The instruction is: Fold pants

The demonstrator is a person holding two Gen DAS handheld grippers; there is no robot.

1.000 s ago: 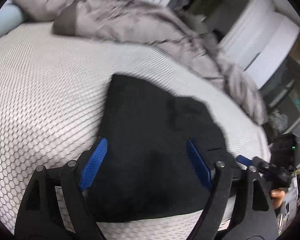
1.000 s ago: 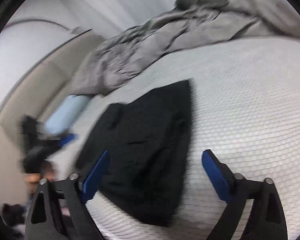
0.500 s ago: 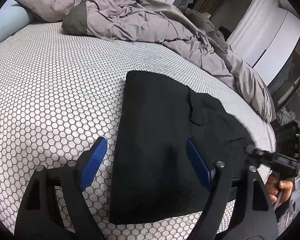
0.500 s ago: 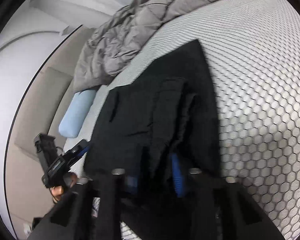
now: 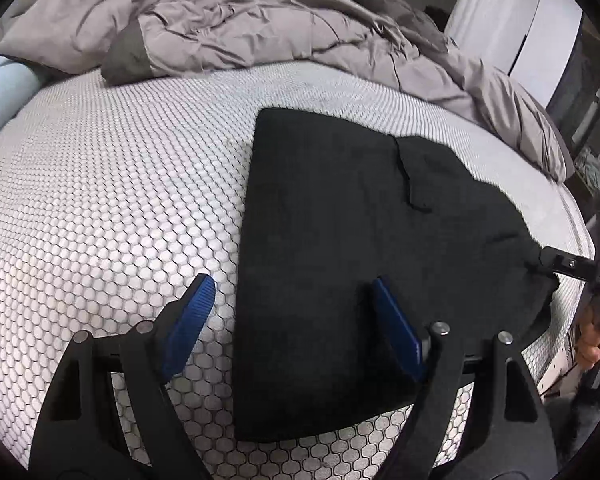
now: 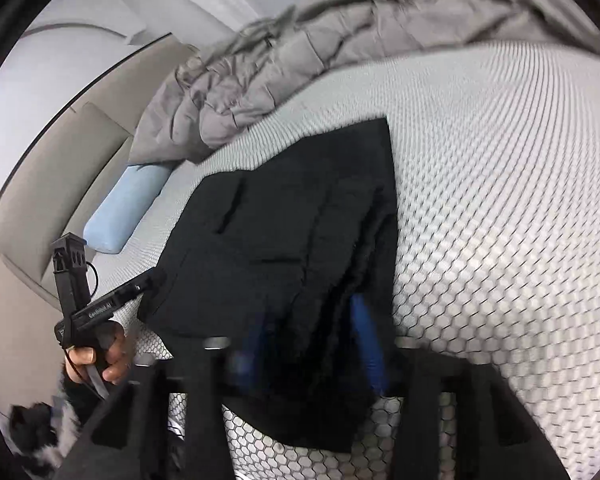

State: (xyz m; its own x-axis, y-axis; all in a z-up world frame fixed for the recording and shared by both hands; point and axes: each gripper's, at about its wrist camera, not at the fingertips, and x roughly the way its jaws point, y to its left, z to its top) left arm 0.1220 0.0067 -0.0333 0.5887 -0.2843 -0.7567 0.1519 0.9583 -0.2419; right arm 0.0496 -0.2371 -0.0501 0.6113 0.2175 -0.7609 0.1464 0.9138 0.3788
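We see the black pants point(image 5: 340, 248) lying folded into a flat, roughly rectangular stack on the bed point(image 5: 100, 200), whose cover carries a white honeycomb pattern, close to the bed's near edge and toward the corner where the cover ends. In the left wrist view our left gripper point(image 5: 296, 320) hovers over the near part of the stack with its jaws spread wide apart and nothing between them; one blue pad point(image 5: 188, 320) sits over the bare cover just beside the pants' long straight edge, the other over the dark cloth. At the far side of that view the right gripper point(image 5: 556, 264) reaches the ragged end of the pants at the bed's edge, with the hand point(image 5: 596, 340) that holds it showing below. In the right wrist view the right gripper point(image 6: 308, 340) has its jaws drawn close and clamped on a bunched fold of the pants point(image 6: 284, 240), the blue pads partly buried in the cloth and blurred. The left gripper point(image 6: 152, 280) shows there from the side, touching the stack's corner, held by the left hand point(image 6: 100, 356). A crumpled grey duvet point(image 5: 260, 32) is heaped along the bed's far edge, and a pale blue pillow point(image 6: 124, 208) lies near the beige headboard point(image 6: 60, 168), well apart from the pants.
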